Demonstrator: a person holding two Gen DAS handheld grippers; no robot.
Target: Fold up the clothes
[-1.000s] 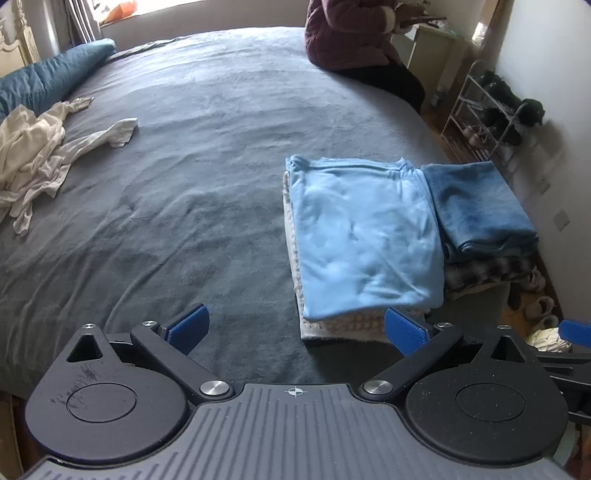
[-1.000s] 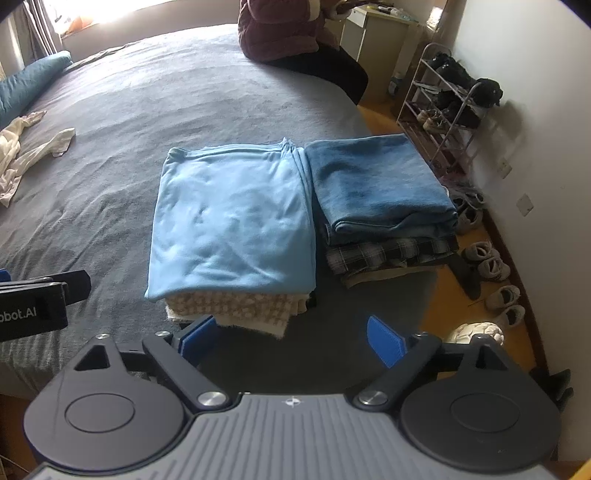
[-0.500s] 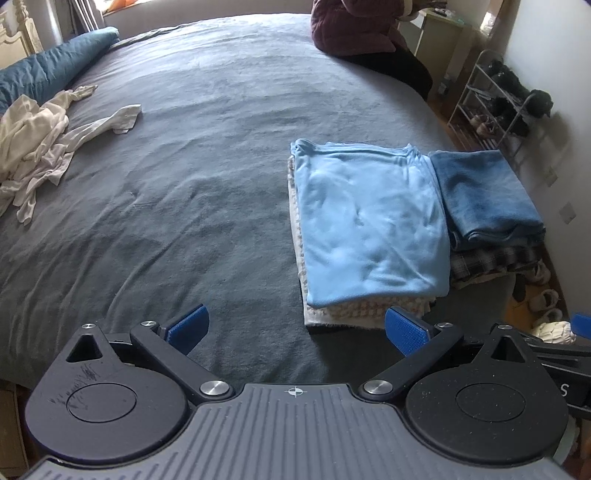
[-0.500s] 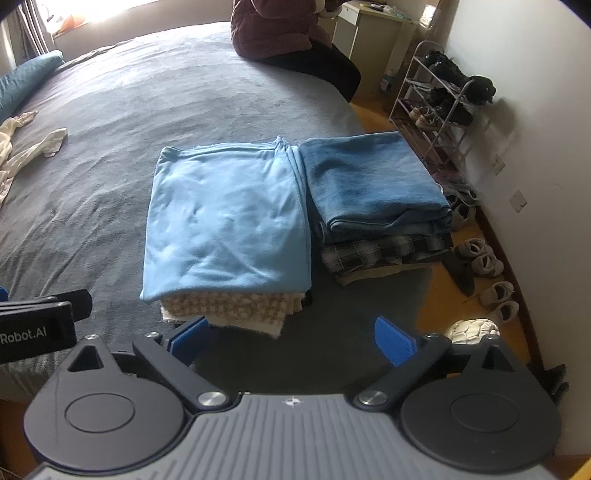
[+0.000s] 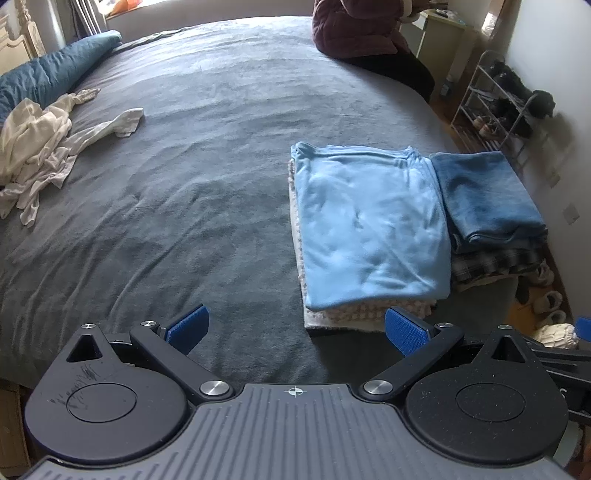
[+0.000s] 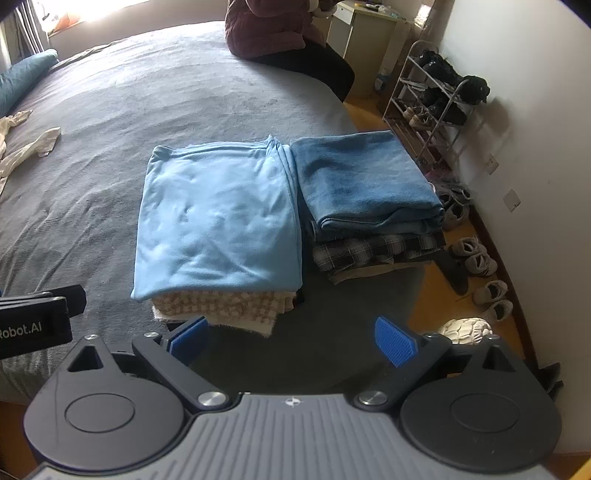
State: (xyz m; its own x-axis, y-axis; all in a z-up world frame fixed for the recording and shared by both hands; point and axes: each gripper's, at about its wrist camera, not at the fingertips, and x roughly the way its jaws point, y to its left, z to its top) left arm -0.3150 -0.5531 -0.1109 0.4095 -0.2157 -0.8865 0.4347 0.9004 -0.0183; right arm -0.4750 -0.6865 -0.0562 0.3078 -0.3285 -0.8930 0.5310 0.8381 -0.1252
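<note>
Two folded piles sit side by side at the near right corner of the grey bed [image 5: 207, 155]. On the left pile the light blue garment [image 6: 218, 218] lies flat on top, with a beige checked piece [image 6: 221, 306] and a white layer under it. Touching its right edge is the second pile — a folded denim-blue garment [image 6: 362, 177] over a dark plaid one [image 6: 369, 251].

Both grippers hang over the bed's near edge, tilted downward. The left gripper [image 5: 295, 326] has its blue pads spread wide with nothing between them; its right pad overlaps the front corner of the left pile in the left wrist view, though contact cannot be judged. The right gripper [image 6: 291, 339] is likewise spread and empty, just in front of the same pile.

Far off at the left lies a crumpled cream garment [image 5: 40, 147] (unfolded) beside a teal pillow [image 5: 48, 74]. A person [image 6: 273, 33] sits on the far edge — a shoe rack [image 6: 432, 107] stands by the wall.
</note>
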